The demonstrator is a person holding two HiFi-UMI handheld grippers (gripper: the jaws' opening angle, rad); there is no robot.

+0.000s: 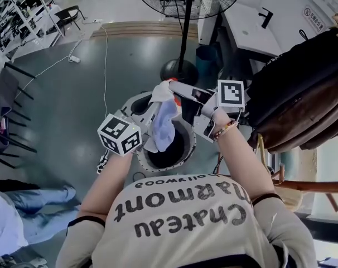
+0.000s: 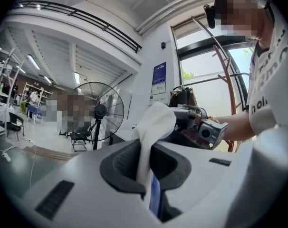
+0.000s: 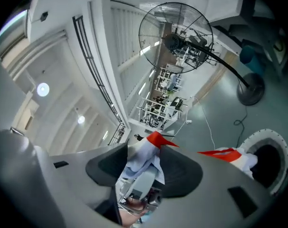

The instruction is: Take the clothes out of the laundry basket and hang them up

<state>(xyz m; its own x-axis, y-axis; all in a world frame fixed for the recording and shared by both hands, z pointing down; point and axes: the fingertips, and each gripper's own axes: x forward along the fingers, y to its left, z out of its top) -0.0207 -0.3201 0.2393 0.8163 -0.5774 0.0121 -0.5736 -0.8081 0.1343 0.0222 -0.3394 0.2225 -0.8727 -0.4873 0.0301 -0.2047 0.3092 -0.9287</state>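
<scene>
A white and pale blue garment (image 1: pixel 160 124) hangs above the round laundry basket (image 1: pixel 145 163). My left gripper (image 1: pixel 145 115), with its marker cube toward me, is shut on the garment's upper edge; in the left gripper view the white cloth (image 2: pixel 153 127) rises out of the closed jaws (image 2: pixel 146 177). My right gripper (image 1: pixel 177 91) comes in from the right at the cloth's top. Its red fingertips (image 3: pixel 159 138) stand wide apart, with a fold of the garment (image 3: pixel 143 159) lying against one finger and not pinched. The basket (image 3: pixel 276 141) shows at lower right there.
A tall standing fan (image 1: pixel 183 32) is just beyond the basket. A wooden rack with brown and black bags (image 1: pixel 303 99) stands close on the right. Another person's legs (image 1: pixel 38 205) are at lower left. Chairs (image 1: pixel 7 110) line the left edge, and a cable (image 1: pixel 105 54) crosses the floor.
</scene>
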